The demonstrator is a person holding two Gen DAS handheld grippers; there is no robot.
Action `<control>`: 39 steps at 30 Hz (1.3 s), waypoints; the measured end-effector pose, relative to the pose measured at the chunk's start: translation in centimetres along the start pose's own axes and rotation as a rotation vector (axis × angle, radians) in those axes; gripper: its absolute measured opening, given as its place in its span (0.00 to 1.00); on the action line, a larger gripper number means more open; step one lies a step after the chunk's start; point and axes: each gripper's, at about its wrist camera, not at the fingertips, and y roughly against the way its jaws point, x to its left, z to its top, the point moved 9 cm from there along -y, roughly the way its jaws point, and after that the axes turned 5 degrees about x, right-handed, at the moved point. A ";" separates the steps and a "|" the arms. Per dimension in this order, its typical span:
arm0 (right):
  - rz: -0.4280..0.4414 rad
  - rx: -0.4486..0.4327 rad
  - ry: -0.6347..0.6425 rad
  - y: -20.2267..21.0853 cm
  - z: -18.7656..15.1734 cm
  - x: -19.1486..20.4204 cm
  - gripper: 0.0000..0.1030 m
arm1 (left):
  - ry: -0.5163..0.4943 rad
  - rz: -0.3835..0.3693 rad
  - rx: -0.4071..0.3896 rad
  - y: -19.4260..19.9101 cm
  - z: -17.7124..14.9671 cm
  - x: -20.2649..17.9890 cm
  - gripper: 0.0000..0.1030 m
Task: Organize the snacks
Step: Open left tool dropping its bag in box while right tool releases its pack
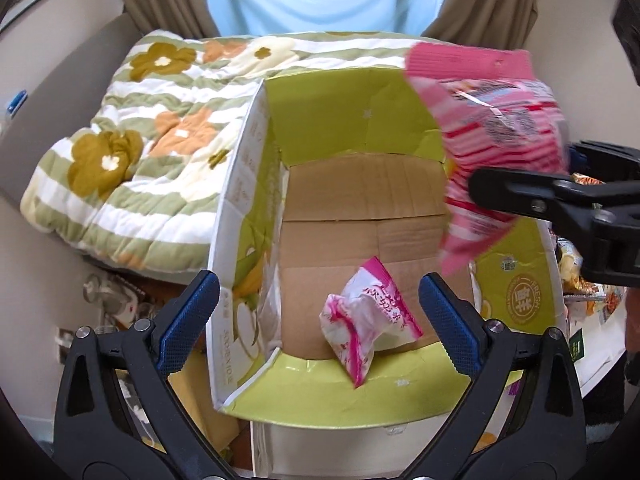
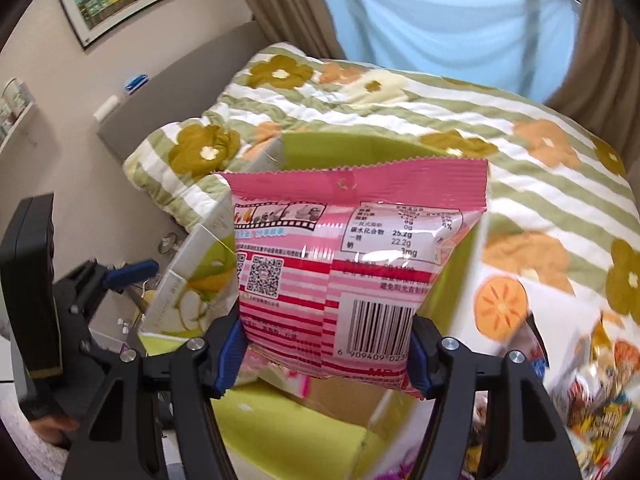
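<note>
Gripping the pink striped snack bag in my right gripper above the cardboard box (one small pink packet inside), my left gripper gapes wide.

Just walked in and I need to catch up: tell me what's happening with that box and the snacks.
Snacks are being sorted into an open cardboard box with green flaps. The right tool is shut on a pink striped snack bag and holds it above the box's opening, not yet released. The left tool is open and empty, over the box's near edge. One small pink-and-white snack packet already lies on the box floor. More snacks wait in a pile to the right, and a floral quilt lies behind the box.
</note>
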 end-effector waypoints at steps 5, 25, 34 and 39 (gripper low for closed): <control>-0.003 0.067 0.003 -3.2 0.0 0.1 0.60 | 0.008 -0.006 0.016 -0.5 -0.3 0.2 0.97; -0.024 0.072 -0.038 -3.8 -1.5 -1.0 1.00 | 0.017 -0.008 0.017 0.0 -1.4 1.4 0.97; -0.062 -0.041 -0.081 1.9 -1.6 0.1 1.00 | -0.035 -0.024 -0.077 4.9 -0.5 0.5 0.97; -0.115 -0.115 -0.153 5.9 -2.0 -0.3 1.00 | -0.087 -0.046 -0.115 7.5 0.5 -1.0 0.97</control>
